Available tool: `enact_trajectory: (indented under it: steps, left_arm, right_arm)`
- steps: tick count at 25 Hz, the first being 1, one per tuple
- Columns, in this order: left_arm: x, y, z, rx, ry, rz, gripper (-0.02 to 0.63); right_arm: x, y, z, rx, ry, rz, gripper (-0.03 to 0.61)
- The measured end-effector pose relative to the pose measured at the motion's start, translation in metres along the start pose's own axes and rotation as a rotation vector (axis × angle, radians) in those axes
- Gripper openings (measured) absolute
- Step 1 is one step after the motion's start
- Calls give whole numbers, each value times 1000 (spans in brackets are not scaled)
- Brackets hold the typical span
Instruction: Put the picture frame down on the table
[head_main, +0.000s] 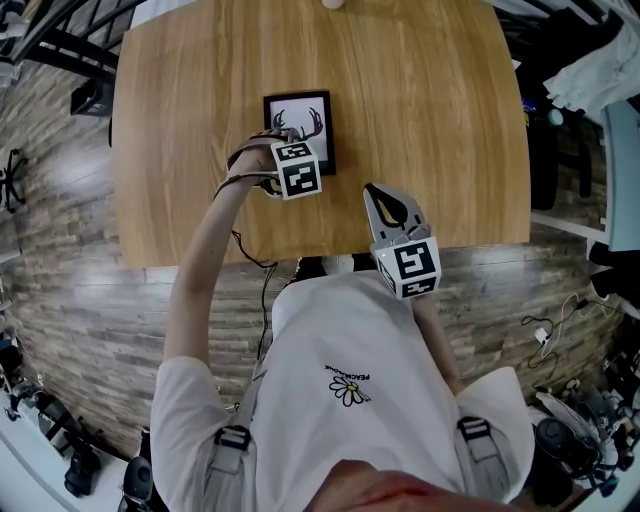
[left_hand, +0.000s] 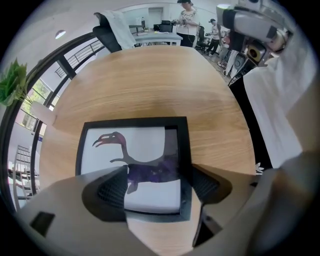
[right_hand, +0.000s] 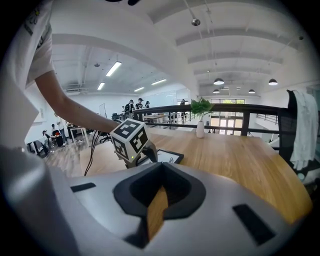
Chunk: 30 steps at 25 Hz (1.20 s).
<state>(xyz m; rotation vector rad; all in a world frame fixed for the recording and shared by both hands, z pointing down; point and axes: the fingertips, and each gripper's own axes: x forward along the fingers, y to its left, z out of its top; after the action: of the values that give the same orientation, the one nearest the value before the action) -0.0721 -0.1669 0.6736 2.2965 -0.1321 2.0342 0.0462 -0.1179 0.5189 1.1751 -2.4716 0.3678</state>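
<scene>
The picture frame (head_main: 305, 122) lies flat on the wooden table (head_main: 420, 120), face up, a little left of the table's middle and nearer the person's edge than the far one. It has a black border around a white sheet with a dark animal figure on it.

The left gripper (left_hand: 157, 185) hangs straight down over the near part of the frame. Its jaws stand wide apart and press on nothing. In the left gripper view the left jaw sits over the white sheet, while the right jaw sits just outside the frame's right border, so that border runs between them.

The right gripper (head_main: 375, 195) is held near the table's front edge, to the right of the frame and apart from it, and tilts down a little. Its jaws are together at the tips and empty; only a thin strip of tabletop shows between them.

The person wears a white T-shirt (head_main: 350, 380). At the far end of the table a plant in a white vase (right_hand: 201, 122) stands by a dark railing (right_hand: 235, 107)
</scene>
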Motion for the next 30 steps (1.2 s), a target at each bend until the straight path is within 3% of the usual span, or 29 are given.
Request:
enact_trajectory:
  steps: [4, 16, 20, 24, 28, 29, 30]
  left_arm:
    - [-1, -1, 1, -61, -17, -90, 382]
    - [-1, -1, 3, -51, -29, -59, 382]
    - [-14, -6, 4, -28, -30, -31, 380]
    - [-62, 7, 32, -103, -203, 33, 380]
    - [-133, 34, 55, -237, -443, 113, 374]
    - [-150, 40, 57, -266, -489, 140, 355]
    - [-166, 46, 58, -290, -533, 182, 276]
  right_arm:
    - [2, 7, -1, -8, 6, 14, 9]
    - [3, 4, 0, -15, 3, 14, 9]
    - [7, 0, 13, -99, -16, 5, 9]
    - [12, -8, 38, -247, -56, -25, 9]
    - [18, -15, 88, -250, -171, -44, 9]
    - [19, -16, 101, -244, -201, -48, 9]
    - [19, -18, 114, -242, -229, -52, 9]
